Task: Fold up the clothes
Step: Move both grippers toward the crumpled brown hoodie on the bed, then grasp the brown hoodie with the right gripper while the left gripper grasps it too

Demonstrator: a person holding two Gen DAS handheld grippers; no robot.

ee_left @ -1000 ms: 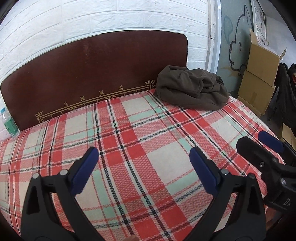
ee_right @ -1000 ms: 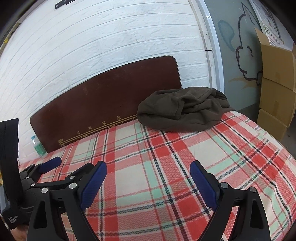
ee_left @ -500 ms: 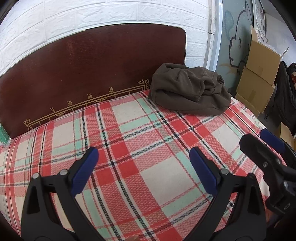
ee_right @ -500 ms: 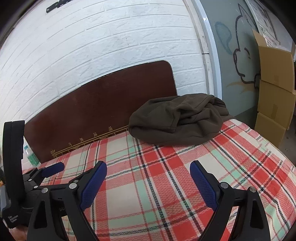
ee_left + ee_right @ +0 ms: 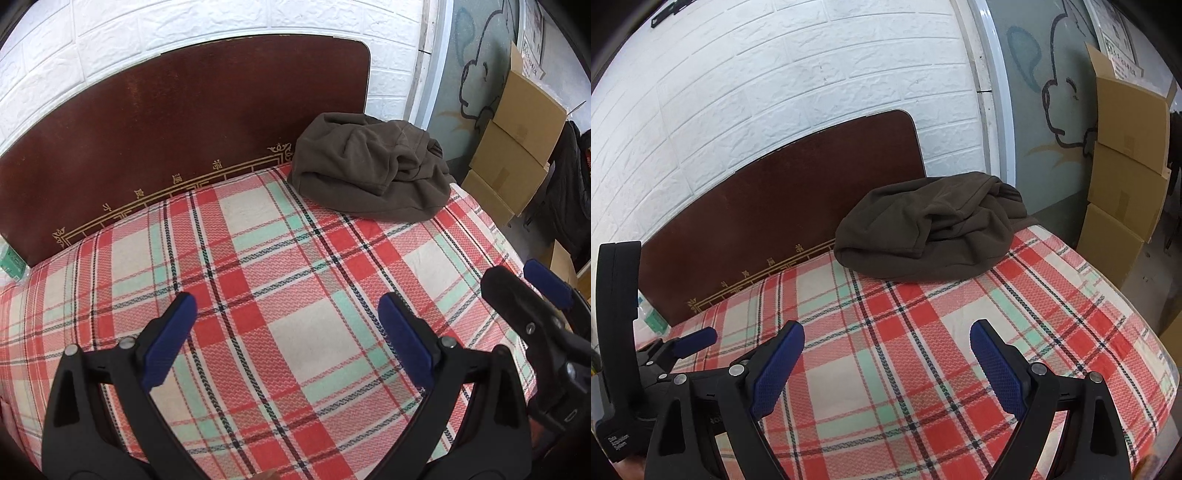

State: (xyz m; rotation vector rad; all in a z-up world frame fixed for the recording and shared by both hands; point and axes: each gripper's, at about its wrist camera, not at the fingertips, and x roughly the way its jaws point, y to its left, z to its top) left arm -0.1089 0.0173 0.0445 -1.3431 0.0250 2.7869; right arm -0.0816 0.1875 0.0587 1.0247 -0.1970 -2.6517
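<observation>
Both grippers (image 5: 288, 339) (image 5: 886, 354) agape, seemingly above bedspread (image 5: 295, 266), short of garment (image 5: 369, 173).

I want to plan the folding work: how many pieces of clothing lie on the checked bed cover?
1: a crumpled dark brown fleece garment, heaped at the far right corner of the red plaid bed cover, against the brown headboard. More could be bundled inside.

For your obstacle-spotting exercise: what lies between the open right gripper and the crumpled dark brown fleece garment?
Only bare red, white and mint plaid bedsheet separates the right gripper from the crumpled dark brown fleece garment, shown in the right wrist view.
</observation>
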